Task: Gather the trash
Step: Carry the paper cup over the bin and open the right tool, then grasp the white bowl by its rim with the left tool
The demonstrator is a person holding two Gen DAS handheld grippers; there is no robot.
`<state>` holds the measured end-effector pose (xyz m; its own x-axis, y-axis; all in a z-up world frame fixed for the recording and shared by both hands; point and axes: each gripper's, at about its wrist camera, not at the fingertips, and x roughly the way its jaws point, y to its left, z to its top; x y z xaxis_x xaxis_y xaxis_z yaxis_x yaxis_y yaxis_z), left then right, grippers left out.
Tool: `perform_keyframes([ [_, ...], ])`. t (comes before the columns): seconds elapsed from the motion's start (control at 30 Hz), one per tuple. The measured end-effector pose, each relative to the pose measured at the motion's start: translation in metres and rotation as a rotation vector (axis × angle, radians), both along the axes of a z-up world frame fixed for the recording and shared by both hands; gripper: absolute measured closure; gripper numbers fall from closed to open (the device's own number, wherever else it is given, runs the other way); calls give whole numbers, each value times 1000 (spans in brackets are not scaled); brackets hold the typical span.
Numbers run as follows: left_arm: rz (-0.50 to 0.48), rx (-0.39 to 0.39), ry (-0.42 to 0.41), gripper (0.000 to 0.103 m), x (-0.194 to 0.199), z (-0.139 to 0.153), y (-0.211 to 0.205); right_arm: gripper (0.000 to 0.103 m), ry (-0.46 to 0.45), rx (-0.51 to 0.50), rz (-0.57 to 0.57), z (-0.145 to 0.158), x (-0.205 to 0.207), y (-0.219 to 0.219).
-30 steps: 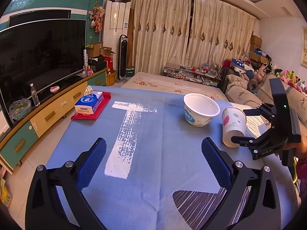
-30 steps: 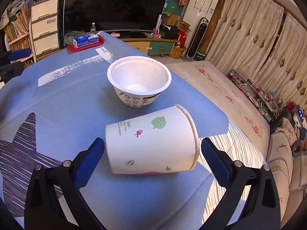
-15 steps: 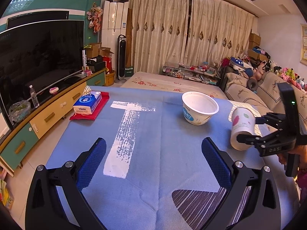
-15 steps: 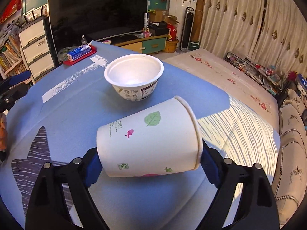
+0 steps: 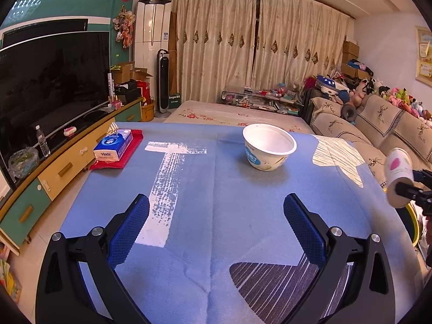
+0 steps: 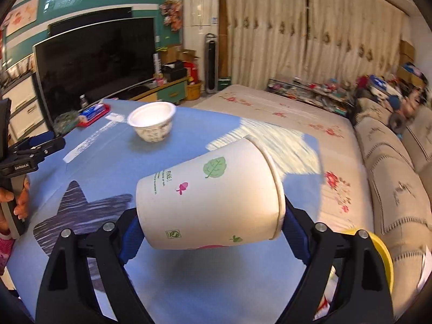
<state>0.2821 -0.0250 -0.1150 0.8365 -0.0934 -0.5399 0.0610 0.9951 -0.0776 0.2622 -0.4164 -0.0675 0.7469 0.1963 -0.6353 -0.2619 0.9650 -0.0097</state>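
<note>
Right gripper (image 6: 210,226) clamped on paper cup (image 6: 208,197); left gripper (image 5: 216,224) with fingers apart, nothing between.

Cup lies sideways between the blue pads (image 6: 131,239), rim toward the right-hand finger, lifted off the blue table (image 5: 216,178). White bowl (image 5: 268,147) stands ahead and right of the left tool.

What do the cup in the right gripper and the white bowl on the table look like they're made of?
Cup: probably coated paper, since it has a matte white wall with printed leaves, a rolled rim, and holds its shape between the right gripper pads.

Bowl: thin plastic or coated paper, hard to tell which. It is smooth and white inside, with a printed label wrap and a flared lip.
</note>
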Motion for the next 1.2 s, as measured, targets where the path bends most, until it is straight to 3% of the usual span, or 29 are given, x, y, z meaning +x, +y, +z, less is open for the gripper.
perform_keyframes([
  [0.37,2,17,2,5,3,-3,-2,21,81,26,-349,-42,-20,-122],
  [0.6,-13,35,13,5,4,-7,-7,19,163,43,-496,-79,-8,-157],
  [0.7,-23,49,8,5,3,-7,-12,12,184,51,-540,-87,-9,-164],
  [0.8,-31,64,2,5,1,-6,-17,11,201,70,-565,-91,-12,-168],
  [0.97,-80,19,45,5,3,-1,-30,10,172,78,-542,-79,-22,-161],
  [1.2,-222,86,84,5,33,25,-80,9,102,65,-499,-57,-44,-148],
])
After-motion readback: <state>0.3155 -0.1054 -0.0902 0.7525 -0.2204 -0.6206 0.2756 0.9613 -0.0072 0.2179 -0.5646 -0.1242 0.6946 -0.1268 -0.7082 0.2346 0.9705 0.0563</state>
